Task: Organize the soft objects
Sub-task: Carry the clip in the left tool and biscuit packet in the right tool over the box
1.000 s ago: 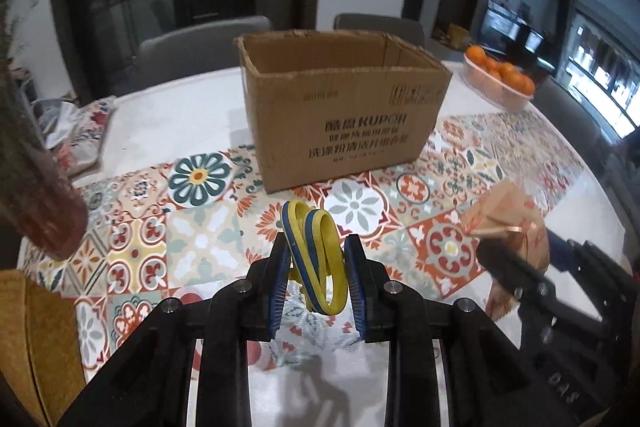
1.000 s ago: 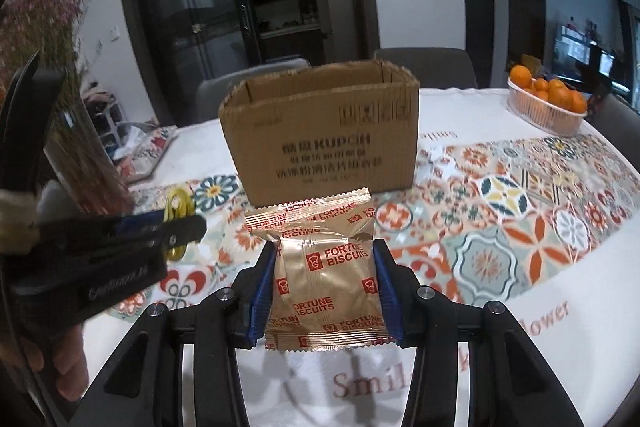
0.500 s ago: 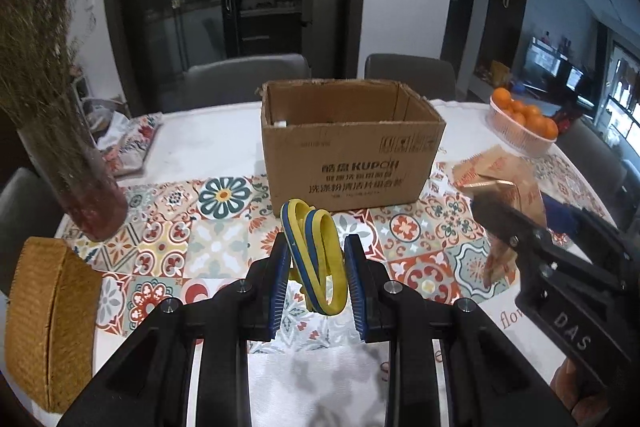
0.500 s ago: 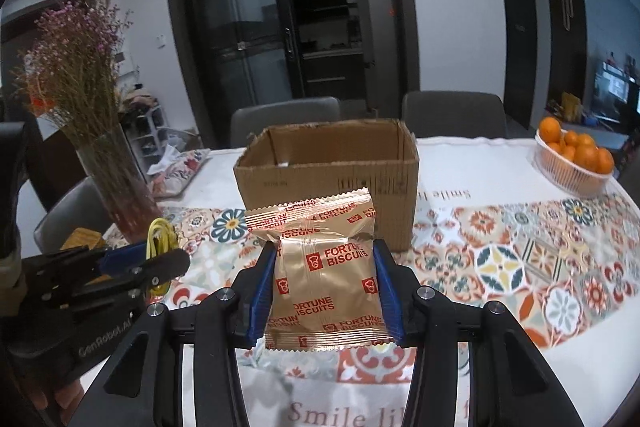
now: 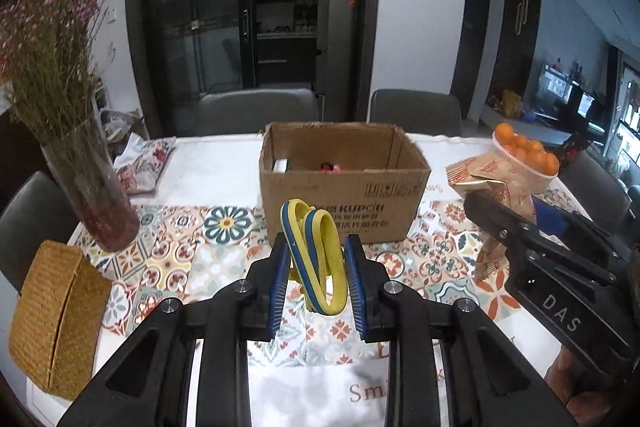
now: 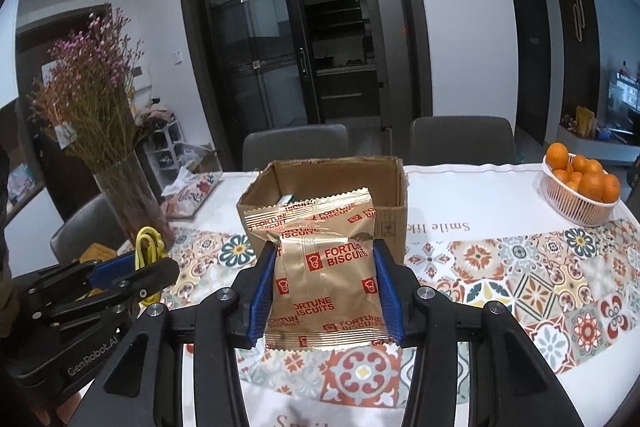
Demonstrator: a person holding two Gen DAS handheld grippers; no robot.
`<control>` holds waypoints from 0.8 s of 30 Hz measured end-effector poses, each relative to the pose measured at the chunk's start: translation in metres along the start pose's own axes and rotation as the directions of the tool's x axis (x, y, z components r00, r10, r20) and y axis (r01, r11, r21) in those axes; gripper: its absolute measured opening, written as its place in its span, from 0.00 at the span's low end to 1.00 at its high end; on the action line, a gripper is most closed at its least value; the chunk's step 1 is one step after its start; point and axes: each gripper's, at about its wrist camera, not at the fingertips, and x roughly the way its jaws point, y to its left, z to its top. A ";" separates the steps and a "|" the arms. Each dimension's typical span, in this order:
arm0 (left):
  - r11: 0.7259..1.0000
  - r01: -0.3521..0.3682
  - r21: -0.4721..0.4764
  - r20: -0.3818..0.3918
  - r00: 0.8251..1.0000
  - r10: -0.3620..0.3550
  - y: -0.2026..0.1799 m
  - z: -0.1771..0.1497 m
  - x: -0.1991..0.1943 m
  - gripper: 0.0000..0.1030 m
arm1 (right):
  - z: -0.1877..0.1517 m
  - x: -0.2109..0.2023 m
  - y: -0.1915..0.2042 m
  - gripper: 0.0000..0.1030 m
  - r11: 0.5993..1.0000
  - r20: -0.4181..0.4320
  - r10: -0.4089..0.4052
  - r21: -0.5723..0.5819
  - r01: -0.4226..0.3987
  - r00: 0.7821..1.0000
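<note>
My left gripper [image 5: 318, 281] is shut on a yellow and blue rubber band loop [image 5: 316, 255] and holds it above the table, in front of the open cardboard box [image 5: 344, 203]. My right gripper [image 6: 326, 291] is shut on a gold Fortune Biscuits packet [image 6: 324, 283], also raised in front of the box [image 6: 394, 223]. The packet shows at the right in the left wrist view [image 5: 492, 179]. The band shows at the left in the right wrist view [image 6: 148, 251]. A few items lie inside the box, mostly hidden.
A glass vase of dried flowers [image 5: 92, 203] stands left, with a woven wicker box [image 5: 52, 319] near the front left edge. A basket of oranges [image 6: 580, 191] sits back right. A floral cloth [image 5: 144, 167] lies back left. Chairs ring the patterned tablecloth [image 6: 520, 279].
Both grippers have risen and pulled back from the box with their loads still held; the box now looks farther and lower, and its inside shows.
</note>
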 end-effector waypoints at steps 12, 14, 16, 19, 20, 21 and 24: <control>0.999 0.038 0.031 0.056 0.998 -0.039 0.003 0.034 0.017 0.27 | 0.027 0.011 0.005 0.46 0.998 0.045 -0.065 -0.001 0.065 0.997; 0.999 0.040 0.036 0.066 0.997 -0.043 0.004 0.041 0.022 0.27 | 0.032 0.015 0.005 0.46 0.997 0.051 -0.071 0.003 0.071 0.996; 0.998 0.037 0.045 0.078 0.996 -0.040 0.005 0.046 0.026 0.27 | 0.036 0.020 0.005 0.46 0.997 0.051 -0.073 0.008 0.073 0.996; 0.998 0.035 0.052 0.088 0.995 -0.039 0.008 0.057 0.036 0.27 | 0.046 0.029 0.004 0.46 0.996 0.056 -0.084 0.008 0.084 0.995; 0.998 0.036 0.051 0.089 0.995 -0.041 0.009 0.059 0.038 0.27 | 0.049 0.032 0.004 0.46 0.996 0.056 -0.088 0.006 0.088 0.995; 0.998 0.042 0.049 0.087 0.995 -0.046 0.010 0.063 0.044 0.27 | 0.052 0.035 0.004 0.46 0.996 0.056 -0.087 0.005 0.087 0.995; 0.997 0.060 0.041 0.082 0.995 -0.063 0.013 0.070 0.055 0.27 | 0.061 0.045 0.003 0.46 0.996 0.057 -0.092 -0.002 0.092 0.994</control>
